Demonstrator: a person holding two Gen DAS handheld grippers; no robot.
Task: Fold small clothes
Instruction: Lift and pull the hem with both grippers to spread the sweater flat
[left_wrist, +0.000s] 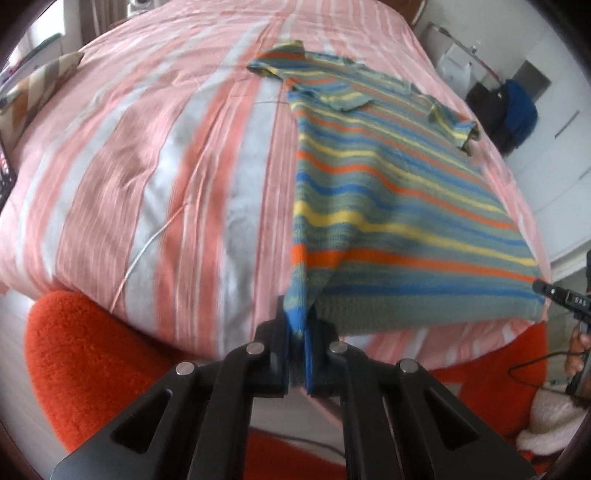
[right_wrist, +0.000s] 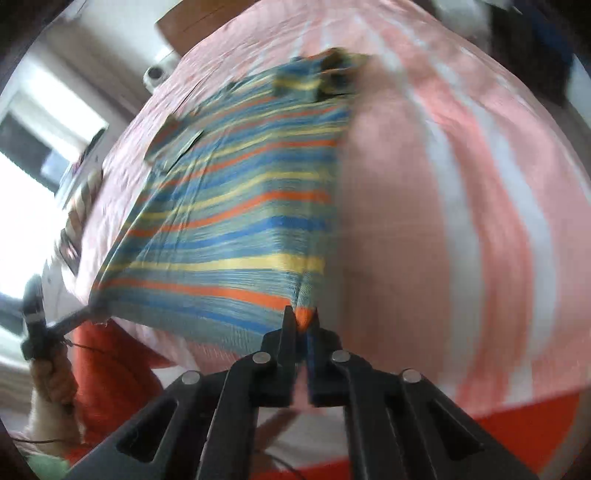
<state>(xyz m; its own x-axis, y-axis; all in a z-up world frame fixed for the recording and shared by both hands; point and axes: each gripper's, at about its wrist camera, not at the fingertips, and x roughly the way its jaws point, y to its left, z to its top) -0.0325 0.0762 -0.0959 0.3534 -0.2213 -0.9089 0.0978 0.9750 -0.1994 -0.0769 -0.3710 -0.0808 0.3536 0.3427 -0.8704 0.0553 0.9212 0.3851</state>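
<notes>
Hem corners of striped shirt (left_wrist: 388, 192) pinched by left gripper (left_wrist: 298, 332) and right gripper (right_wrist: 302, 325), hem held taut over bed (left_wrist: 147, 166) for even fold.

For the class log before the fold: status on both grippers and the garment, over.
Left gripper shut on striped knitted shirt hem corner. Right gripper shut on other corner. Shirt flat on pink striped bedspread; nothing in the way.

Striped sweater (left_wrist: 388, 192): knitted cloth, matt, ribbed at the hem. Bedsheet (left_wrist: 147, 166) beneath the sweater: woven cloth, matt, creased. Orange cover (left_wrist: 81, 350) below the sweater's hem: fleecy, rough pile. Left gripper (left_wrist: 297, 332): matt black plastic, shiny metal pins.
</notes>
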